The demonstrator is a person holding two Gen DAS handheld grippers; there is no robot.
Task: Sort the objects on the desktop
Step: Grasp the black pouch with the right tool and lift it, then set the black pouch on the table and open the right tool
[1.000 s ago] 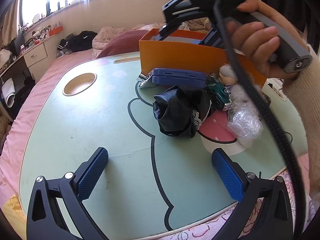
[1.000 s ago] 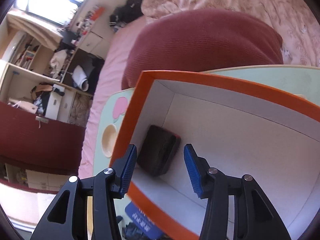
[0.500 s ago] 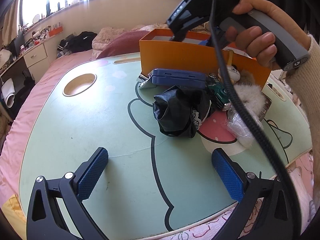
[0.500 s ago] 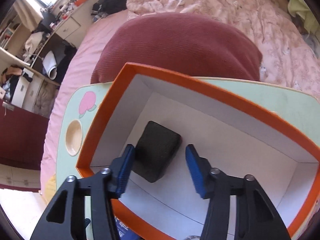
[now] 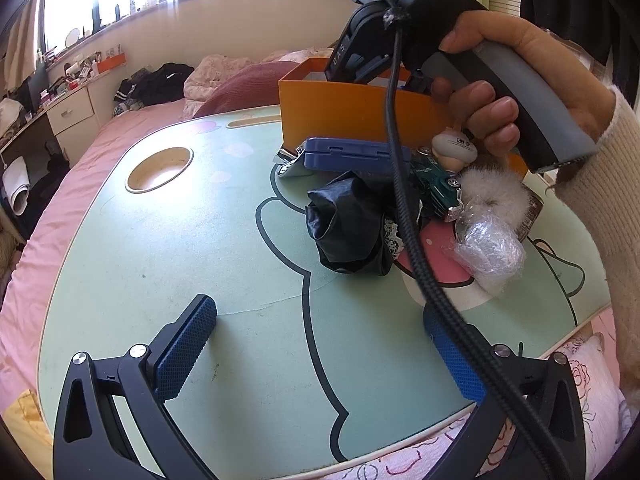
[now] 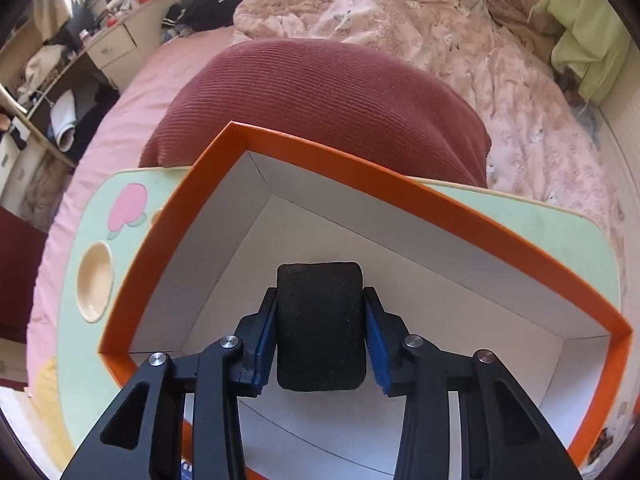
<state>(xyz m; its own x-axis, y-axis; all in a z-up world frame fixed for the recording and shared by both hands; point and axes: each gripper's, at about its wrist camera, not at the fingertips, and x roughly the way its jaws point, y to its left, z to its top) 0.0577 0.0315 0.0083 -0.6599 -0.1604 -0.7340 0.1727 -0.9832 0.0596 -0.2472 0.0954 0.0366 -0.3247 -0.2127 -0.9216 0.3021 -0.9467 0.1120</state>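
Right tongs (image 6: 320, 334) closing their blue pads on a black pouch (image 6: 320, 326) inside the orange box (image 6: 420, 192), left tongs (image 5: 320, 354) hanging spread and empty over the counter (image 5: 200, 240), blue case (image 5: 356, 155) and black bundle (image 5: 352, 228) lying just before the box

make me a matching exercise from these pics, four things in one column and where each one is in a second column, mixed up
Things:
1. black pad
2. blue case
3. clear plastic wad
4. left tool

Places:
A. open over bare green tabletop, holding nothing
B. on the table against the front wall of the orange box
C. inside the orange box, between the right tool's pads
D. on the table at the right end of the pile, below the white fluffy ball

Pairs: 1-C, 2-B, 3-D, 4-A
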